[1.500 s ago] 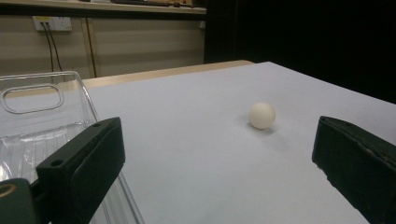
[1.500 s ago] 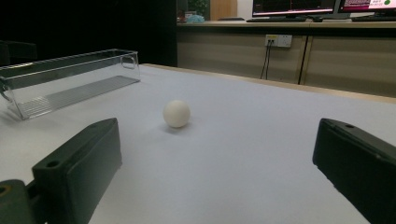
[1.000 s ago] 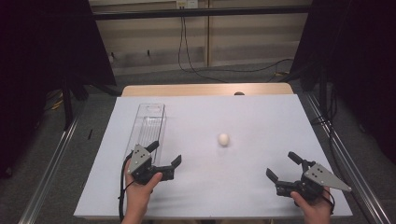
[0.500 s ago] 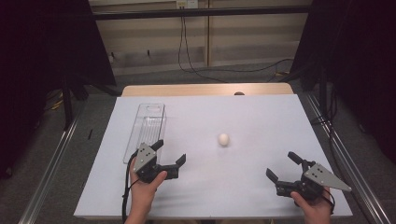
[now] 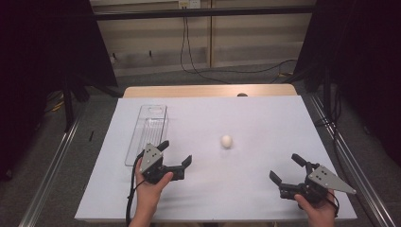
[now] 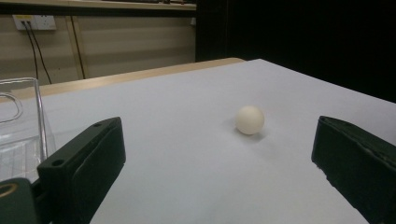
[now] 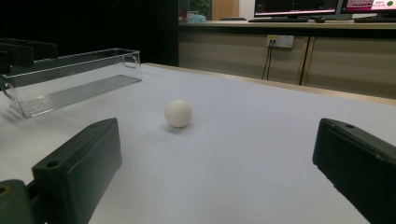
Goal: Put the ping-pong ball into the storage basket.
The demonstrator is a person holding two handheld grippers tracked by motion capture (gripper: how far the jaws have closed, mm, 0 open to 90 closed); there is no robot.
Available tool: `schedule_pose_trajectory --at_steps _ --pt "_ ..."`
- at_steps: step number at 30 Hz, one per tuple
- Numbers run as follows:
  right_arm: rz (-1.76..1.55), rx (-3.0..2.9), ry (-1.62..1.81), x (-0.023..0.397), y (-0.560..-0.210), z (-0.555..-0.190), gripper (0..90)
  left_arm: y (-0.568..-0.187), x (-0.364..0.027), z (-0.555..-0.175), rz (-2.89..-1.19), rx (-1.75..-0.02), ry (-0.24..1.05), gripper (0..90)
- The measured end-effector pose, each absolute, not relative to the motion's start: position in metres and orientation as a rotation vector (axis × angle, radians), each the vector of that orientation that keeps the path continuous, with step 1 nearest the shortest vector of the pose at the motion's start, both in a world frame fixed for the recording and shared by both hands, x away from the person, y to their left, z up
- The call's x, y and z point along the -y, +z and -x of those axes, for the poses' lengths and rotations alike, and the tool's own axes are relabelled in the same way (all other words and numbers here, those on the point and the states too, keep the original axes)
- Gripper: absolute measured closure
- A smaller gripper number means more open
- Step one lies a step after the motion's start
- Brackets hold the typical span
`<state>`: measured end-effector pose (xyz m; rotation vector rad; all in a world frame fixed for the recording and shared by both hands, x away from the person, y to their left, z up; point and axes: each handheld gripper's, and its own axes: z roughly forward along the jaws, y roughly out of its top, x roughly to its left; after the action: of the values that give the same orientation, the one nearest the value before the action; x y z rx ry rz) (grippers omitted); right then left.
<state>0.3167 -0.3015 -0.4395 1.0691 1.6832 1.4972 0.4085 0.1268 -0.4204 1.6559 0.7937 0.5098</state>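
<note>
Reaching toward the white ball [image 5: 227, 141], which sits bare on the table [image 5: 265, 118] well apart from the clear tray [image 5: 147, 132], I hold my left gripper [image 5: 176, 155] and right gripper [image 5: 286, 170] with jaws wide; nothing is grasped yet.

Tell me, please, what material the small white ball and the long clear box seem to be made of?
The ball looks like matte off-white plastic, perhaps a table tennis ball: smooth, evenly round, no shine. It could also be an egg. The box appears to be clear hard plastic, glossy: the table shows through its walls, its edges catch light, and its floor is ribbed.
</note>
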Motion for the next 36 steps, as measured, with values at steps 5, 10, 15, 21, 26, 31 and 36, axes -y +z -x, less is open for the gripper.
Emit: schedule_pose_trajectory --at_steps 5,10,15,21,26,31,36 --pt "-1.068 -1.682 1.498 0.302 -0.439 -0.317 0.7 -0.421 -0.124 -0.410 -1.666 -0.788 0.507 2.9" --pt "-1.068 -1.683 1.497 0.302 -0.440 -0.317 0.7 -0.422 -0.119 -0.412 -1.666 -0.781 0.493 2.9" --pt "-1.073 -1.673 1.501 0.302 -0.439 -0.317 0.8 -0.422 -0.115 -0.413 -1.672 -0.785 0.487 2.8" --pt "-1.070 -1.671 1.501 0.302 -0.439 -0.317 0.8 -0.422 -0.111 -0.415 -1.680 -0.781 0.485 2.8" --pt "-1.073 -1.671 1.500 0.302 -0.439 -0.317 0.7 -0.423 -0.106 -0.417 -1.677 -0.781 0.471 2.8" --pt "-1.069 -1.675 1.498 0.302 -0.439 -0.317 0.7 -0.424 -0.103 -0.418 -1.682 -0.775 0.465 2.8" --pt "-1.067 -1.673 1.501 0.302 -0.439 -0.317 0.8 -0.425 -0.100 -0.420 -1.694 -0.779 0.465 2.8"
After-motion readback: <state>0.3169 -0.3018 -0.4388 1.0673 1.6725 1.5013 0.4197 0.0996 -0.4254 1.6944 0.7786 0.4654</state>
